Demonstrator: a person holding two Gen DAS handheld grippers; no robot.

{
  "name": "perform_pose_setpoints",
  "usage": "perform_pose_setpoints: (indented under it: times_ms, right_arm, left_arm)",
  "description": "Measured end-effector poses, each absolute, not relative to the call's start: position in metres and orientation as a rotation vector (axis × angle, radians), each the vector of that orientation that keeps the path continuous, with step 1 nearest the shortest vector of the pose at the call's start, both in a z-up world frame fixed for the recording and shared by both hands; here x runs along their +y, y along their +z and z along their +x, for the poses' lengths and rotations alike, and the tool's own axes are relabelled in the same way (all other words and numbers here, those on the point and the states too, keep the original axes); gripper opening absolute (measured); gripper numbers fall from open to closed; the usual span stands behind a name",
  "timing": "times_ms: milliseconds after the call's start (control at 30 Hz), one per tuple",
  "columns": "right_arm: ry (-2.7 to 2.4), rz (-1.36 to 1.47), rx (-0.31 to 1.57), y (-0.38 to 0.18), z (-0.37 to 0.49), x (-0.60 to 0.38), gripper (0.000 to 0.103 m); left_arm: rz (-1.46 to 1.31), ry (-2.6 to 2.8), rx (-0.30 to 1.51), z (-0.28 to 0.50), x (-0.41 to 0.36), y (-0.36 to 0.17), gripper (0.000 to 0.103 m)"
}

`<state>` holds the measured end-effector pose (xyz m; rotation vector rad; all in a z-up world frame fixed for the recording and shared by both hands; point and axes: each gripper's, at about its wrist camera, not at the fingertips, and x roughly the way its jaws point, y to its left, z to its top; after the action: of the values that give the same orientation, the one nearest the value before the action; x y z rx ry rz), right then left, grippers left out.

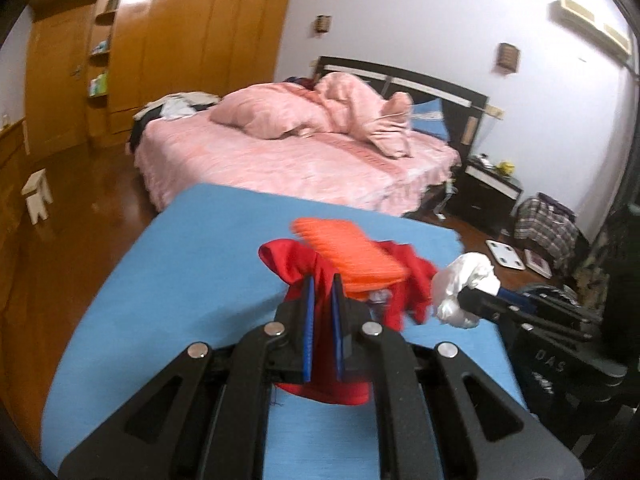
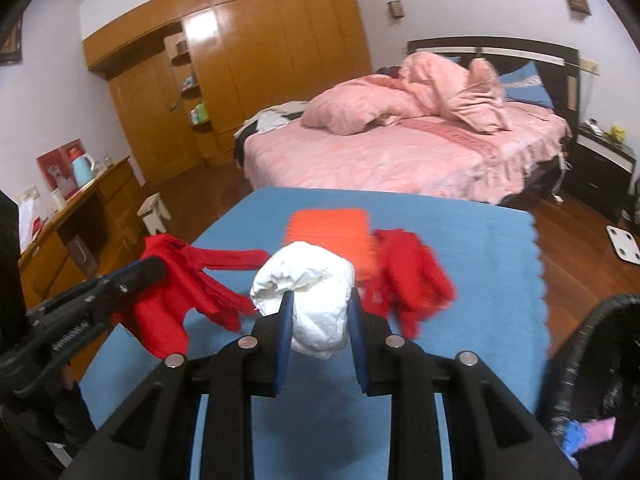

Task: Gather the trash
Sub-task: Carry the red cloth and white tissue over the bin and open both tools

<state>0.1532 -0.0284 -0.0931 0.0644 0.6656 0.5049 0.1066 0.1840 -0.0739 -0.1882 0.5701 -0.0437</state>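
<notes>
1. The white crumpled wad (image 2: 316, 308) is clamped between the pads of the right tool (image 2: 320, 300), held above the near part of the bench (image 2: 480, 280).
2. The red cloth (image 1: 320, 276) is pinched in the left tool (image 1: 323, 280), whose jaws are clenched tight on it; it hangs above the bench's left side.
3. A second red cloth (image 2: 412, 276) and an orange ribbed item (image 2: 328, 232) lie on the bench just beyond the wad.
4. The bench carries a blue cover.
5. A black-lined bin (image 2: 592, 360) stands at the near right.
6. Beyond: wooden floor (image 1: 80, 208), pink bed (image 2: 400, 152), wooden wardrobe (image 2: 260, 52) at far left.
</notes>
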Motion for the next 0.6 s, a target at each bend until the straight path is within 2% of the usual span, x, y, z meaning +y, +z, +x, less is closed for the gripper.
perform_pose_setpoints:
  times_ms: [600]
  right_arm:
    - [0.208,0.162,0.620,-0.085,0.129,-0.202,0.026]
  left_arm:
    - [-0.095,-0.365,0.545,0.115,0.019,-0.056,0.007]
